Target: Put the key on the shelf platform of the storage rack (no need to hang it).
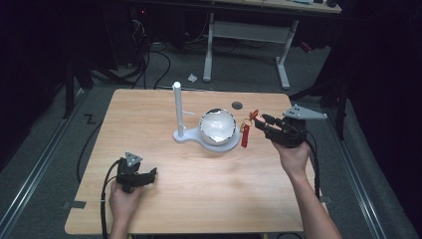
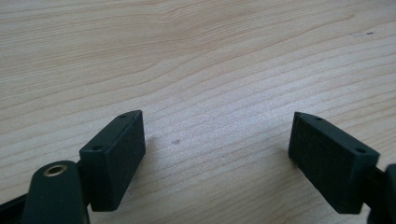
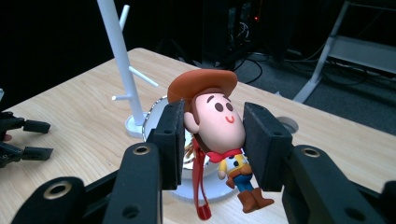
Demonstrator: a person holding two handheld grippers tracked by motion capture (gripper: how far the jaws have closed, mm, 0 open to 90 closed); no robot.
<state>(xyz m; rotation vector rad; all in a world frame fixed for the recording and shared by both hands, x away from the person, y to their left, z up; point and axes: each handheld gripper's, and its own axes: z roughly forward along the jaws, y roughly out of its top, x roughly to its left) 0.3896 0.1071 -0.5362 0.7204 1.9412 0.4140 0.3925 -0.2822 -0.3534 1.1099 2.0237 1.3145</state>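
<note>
The right tongs (image 3: 212, 140) pinch a glossy, rounded cowboy figure (image 3: 219, 126) by its head, upright, boots down, a red strap (image 3: 201, 186) dangling below, above the wooden worktop (image 1: 199, 179) beside a shiny bowl (image 1: 218, 125) and white peg stand (image 1: 177, 107). The left tongs (image 2: 217, 144) rest spread, holding nothing.

Cowboy figurine keychain (image 3: 217, 135): brown hat, smiling face, red neckerchief, yellow shirt, blue trousers, brown boots. Upright, off the table, head pinched at both sides between black pads. Red strap (image 3: 201, 186) hangs slack below the head; seen from above, figurine sits just right of the bowl.
</note>
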